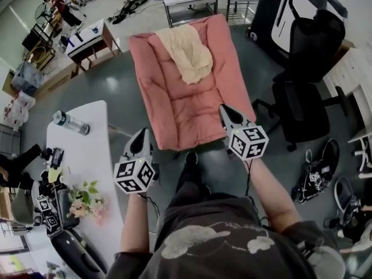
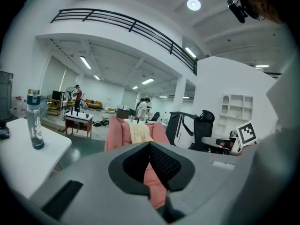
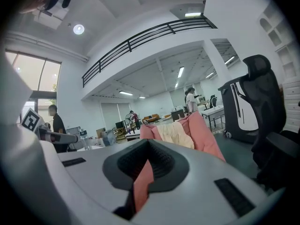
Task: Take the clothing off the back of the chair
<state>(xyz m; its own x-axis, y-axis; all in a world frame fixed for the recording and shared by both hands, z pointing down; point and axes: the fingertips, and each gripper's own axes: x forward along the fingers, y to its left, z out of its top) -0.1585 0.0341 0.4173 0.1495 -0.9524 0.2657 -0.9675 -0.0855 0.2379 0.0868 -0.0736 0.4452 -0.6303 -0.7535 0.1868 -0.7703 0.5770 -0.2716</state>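
Jaws stood together on left gripper (image 1: 144, 132) and right gripper (image 1: 224, 108) — cream cloth garment (image 1: 187, 52) lay over back of pink padded chair (image 1: 192, 106).

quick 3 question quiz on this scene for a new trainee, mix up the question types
1. True or false: the cream garment is draped over the back of the pink chair.
2. What stands on the white table at the person's left? A) water bottle B) laptop C) kettle
3. Fill in: the jaws of the left gripper and the right gripper are both ____.

Key: 1 true. 2 A. 3 shut, with nothing held between them.
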